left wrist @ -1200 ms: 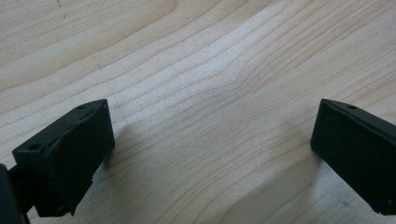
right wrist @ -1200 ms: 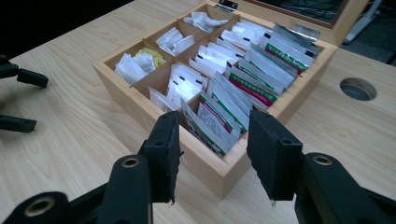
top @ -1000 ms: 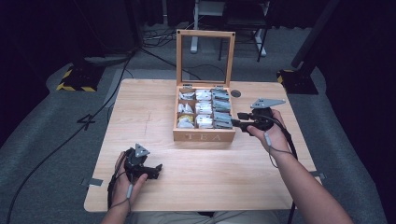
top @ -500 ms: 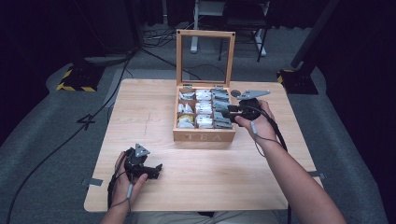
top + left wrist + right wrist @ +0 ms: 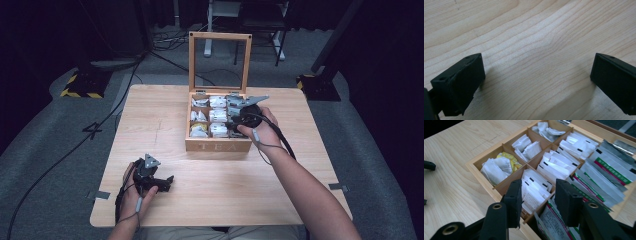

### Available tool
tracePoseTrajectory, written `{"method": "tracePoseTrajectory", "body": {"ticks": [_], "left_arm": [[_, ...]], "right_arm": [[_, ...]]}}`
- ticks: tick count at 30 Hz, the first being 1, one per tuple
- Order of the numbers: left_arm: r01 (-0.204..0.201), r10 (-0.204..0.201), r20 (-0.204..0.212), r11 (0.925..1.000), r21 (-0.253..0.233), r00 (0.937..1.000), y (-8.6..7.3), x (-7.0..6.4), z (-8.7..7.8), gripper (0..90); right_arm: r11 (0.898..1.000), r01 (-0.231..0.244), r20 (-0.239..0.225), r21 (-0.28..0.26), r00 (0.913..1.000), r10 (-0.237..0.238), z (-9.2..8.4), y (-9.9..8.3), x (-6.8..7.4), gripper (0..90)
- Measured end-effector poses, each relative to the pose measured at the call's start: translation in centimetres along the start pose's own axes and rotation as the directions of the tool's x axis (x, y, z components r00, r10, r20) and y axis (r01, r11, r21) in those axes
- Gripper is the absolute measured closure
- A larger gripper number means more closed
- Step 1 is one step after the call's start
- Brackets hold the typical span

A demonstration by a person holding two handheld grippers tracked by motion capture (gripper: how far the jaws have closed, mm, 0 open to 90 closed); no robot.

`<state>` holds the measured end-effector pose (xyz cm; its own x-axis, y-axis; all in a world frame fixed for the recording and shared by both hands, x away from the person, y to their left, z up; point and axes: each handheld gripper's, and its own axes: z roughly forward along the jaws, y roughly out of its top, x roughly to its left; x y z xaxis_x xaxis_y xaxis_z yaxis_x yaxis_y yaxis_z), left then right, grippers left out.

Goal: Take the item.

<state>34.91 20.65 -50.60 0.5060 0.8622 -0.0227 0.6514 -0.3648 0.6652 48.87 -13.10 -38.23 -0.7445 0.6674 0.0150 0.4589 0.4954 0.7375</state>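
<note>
Tea box [image 5: 218, 145] of pale wood, standing toward the far middle of the table [image 5: 150, 125] with its glass-paned lid [image 5: 219, 60] propped upright at the back, so that all the compartments lie open from above. Packets [image 5: 534, 187] stand on edge in their compartments, which leaves their top edges free for a pinch; one near compartment holds loose white and yellow tea bags [image 5: 497, 168] instead. Right gripper [image 5: 537, 202], over the near right part of the box, has its jaws partly spread after a slight closing and reopening; they straddle the divider between two near compartments, and nothing is pinched between them, which suggests an aim at one packet rather than a grip. Left gripper [image 5: 150, 175] lies low at the near left of the table, well apart from the box, jaws wide and empty over bare wood, probably parked to keep clear.
</note>
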Motion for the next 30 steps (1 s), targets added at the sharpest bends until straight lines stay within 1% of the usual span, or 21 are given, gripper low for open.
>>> {"method": "tracePoseTrajectory", "body": {"ticks": [1,4,7,10,13,17,19,22,24,28,30], "left_arm": [[0.000,0.000,-0.001,1.0000,-0.002,1.0000,0.0,0.0,0.0,0.0],[0.000,0.000,0.000,1.0000,0.000,1.0000,0.0,0.0,0.0,0.0],[0.000,0.000,-0.001,1.0000,-0.001,1.0000,0.0,0.0,0.0,0.0],[0.000,0.000,0.000,1.0000,0.000,1.0000,0.0,0.0,0.0,0.0],[0.000,0.000,-0.001,1.0000,-0.001,1.0000,0.0,0.0,0.0,0.0],[-0.001,0.001,0.001,1.0000,0.003,1.0000,0.0,0.0,0.0,0.0],[-0.001,0.001,0.000,1.0000,0.001,1.0000,0.0,0.0,0.0,0.0],[-0.001,0.001,0.001,1.0000,0.003,1.0000,0.0,0.0,0.0,0.0],[0.001,-0.001,0.000,1.0000,-0.001,1.0000,0.0,0.0,0.0,0.0],[0.001,-0.001,0.001,1.0000,0.001,1.0000,0.0,0.0,0.0,0.0],[0.001,-0.001,0.000,1.0000,-0.001,1.0000,0.0,0.0,0.0,0.0]], "right_arm": [[1.000,0.016,-0.008,0.011,0.9998,-0.016,0.4,0.2,0.4,57.8],[0.999,0.022,-0.014,0.030,0.9997,-0.021,1.0,0.4,1.0,59.0],[0.998,0.005,-0.019,0.065,0.9998,-0.003,1.6,0.4,1.4,60.7],[0.995,0.004,-0.023,0.097,0.9997,-0.002,2.2,0.3,1.5,61.5],[0.993,0.006,-0.035,0.115,0.9994,-0.002,2.6,0.2,1.5,63.4],[0.988,0.028,-0.042,0.155,0.9989,-0.022,3.4,0.1,1.7,65.9],[0.985,0.035,-0.034,0.171,0.9990,-0.030,3.8,0.0,1.7,66.3],[0.984,0.027,-0.031,0.176,0.9993,-0.022,4.2,0.0,1.7,66.3],[0.984,0.018,-0.021,0.175,0.9997,-0.015,4.9,-0.1,1.7,66.9],[0.982,0.009,-0.023,0.189,0.9997,-0.005,5.6,-0.1,1.5,66.7],[0.980,-0.010,-0.021,0.201,0.9997,0.014,6.1,-0.2,1.3,66.3]]}}
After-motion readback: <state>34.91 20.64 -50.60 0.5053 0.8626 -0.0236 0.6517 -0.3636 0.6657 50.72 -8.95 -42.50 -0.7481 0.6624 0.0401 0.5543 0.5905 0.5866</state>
